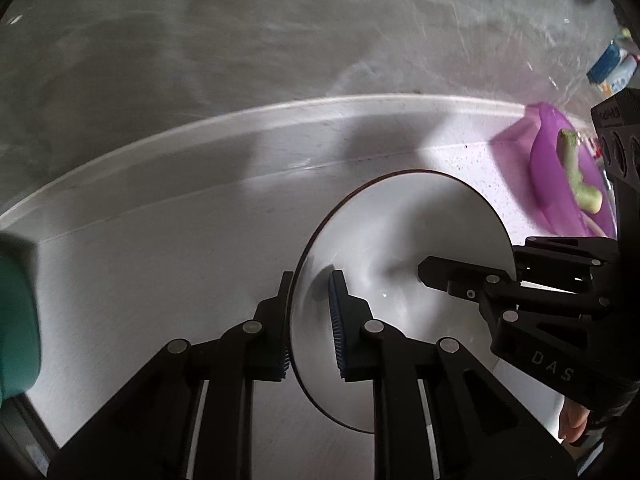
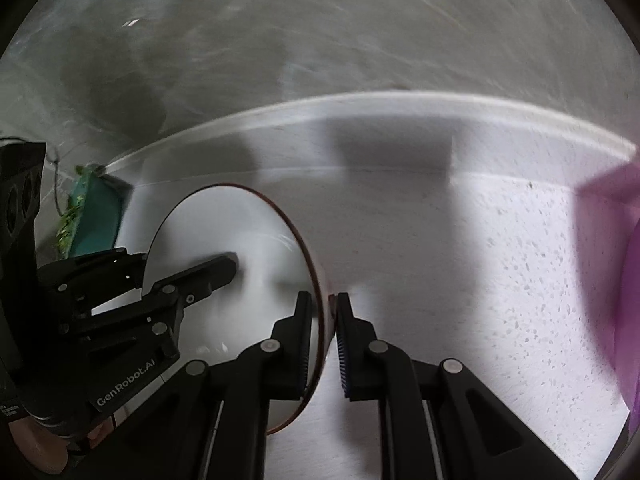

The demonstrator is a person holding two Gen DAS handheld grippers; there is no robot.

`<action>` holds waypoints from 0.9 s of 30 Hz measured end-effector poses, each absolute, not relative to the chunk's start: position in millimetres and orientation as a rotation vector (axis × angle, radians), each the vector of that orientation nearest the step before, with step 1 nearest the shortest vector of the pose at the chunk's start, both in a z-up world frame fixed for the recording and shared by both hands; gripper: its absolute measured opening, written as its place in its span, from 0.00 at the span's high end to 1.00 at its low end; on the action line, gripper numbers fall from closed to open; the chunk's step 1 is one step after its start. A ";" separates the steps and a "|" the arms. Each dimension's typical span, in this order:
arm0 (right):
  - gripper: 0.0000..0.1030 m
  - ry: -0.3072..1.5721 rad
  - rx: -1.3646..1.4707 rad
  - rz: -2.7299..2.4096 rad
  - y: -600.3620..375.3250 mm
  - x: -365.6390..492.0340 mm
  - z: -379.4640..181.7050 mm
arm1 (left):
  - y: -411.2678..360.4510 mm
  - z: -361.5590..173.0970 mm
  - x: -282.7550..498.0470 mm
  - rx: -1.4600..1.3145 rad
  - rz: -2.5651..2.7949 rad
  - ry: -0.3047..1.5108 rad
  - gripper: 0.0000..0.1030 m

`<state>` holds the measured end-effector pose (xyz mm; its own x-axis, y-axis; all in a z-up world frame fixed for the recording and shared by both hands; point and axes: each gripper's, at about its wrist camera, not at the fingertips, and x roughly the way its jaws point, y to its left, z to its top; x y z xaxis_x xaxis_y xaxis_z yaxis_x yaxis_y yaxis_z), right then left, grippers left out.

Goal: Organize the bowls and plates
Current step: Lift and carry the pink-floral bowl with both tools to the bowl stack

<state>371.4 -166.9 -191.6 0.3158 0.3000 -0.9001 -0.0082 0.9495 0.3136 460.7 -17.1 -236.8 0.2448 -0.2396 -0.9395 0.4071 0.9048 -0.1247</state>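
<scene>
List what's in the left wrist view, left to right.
teal container → left gripper straddling the white bowl's rim → right gripper on the bowl's far rim → purple plate holding a green item.

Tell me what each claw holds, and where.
Both grip one white dark-rimmed ceramic plate by its rim, on opposite sides: left claw, right claw.
</scene>
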 end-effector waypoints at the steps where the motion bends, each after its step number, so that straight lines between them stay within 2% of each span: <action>1: 0.87 1.230 0.263 0.219 -160.6 370.7 -186.4 | -7.2 -228.1 457.2 0.150 -0.434 1.241 0.86; 16: 0.88 1.150 0.079 0.515 -3.4 323.0 -117.5 | 169.9 -130.3 348.3 0.019 -0.183 1.115 0.86; 27: 0.87 1.155 -0.062 0.721 107.4 270.4 -103.8 | 279.6 -119.0 246.7 -0.096 -0.026 1.112 0.86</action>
<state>270.4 107.4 -103.8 0.2078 0.4870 -0.8483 -0.5484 0.7761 0.3112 246.7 279.6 -119.0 0.4429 -0.0692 -0.8939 -0.0273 0.9955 -0.0906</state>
